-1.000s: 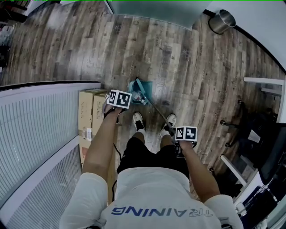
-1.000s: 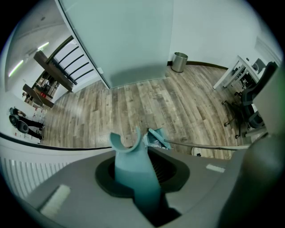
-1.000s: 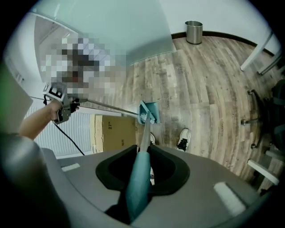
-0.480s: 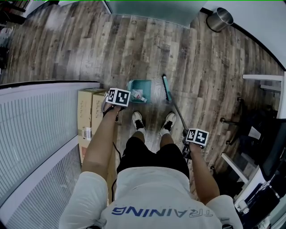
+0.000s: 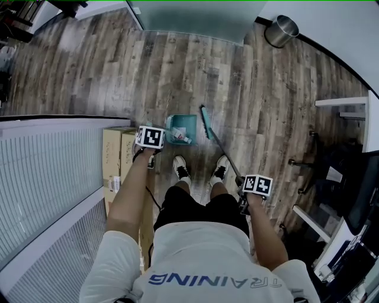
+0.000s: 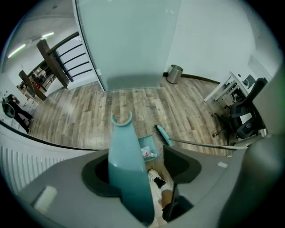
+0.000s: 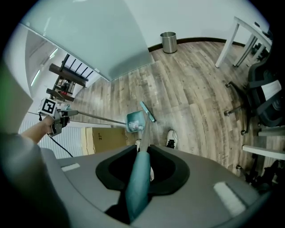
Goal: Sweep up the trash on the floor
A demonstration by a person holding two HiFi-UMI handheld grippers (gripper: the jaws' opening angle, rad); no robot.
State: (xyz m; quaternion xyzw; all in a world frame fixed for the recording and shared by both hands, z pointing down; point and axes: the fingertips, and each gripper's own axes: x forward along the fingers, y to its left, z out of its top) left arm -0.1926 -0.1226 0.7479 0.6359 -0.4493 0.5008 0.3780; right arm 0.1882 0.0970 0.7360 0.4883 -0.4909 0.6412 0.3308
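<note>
So the trash (image 5: 181,138) is already in the teal dustpan (image 5: 182,125), a small white crumpled bit with some red on it. The dustpan sits on the wooden floor (image 5: 177,65) just beyond the person's shoes (image 5: 182,167). The broom head (image 5: 205,122) is down on the floor just beside the dustpan's right edge, and I can't tell if they actually touch.

The dustpan handle (image 6: 127,160) runs up into the left gripper (image 6: 139,169). Its fingers (image 6: 180,162) have just been opening. The handle stands between them, over on the left side, with a clear gap to the right one, so nothing's really clamped. The right gripper (image 7: 141,171) has its fingers (image 7: 167,171) closed tight on the teal grip of the broom handle (image 5: 225,155), which slants from the head back to the near right.

Room-wise, it's tight on the left. Cardboard boxes (image 5: 112,154) sit right next to the left arm, backed by a ribbed white panel (image 5: 47,171). On the right there's an office chair (image 5: 308,165) and a white desk (image 5: 349,103), well apart from the broom. Beyond the dustpan it's bare floor all the way to a glass panel (image 5: 189,18), with a metal bin (image 5: 279,29) in the far right corner.
</note>
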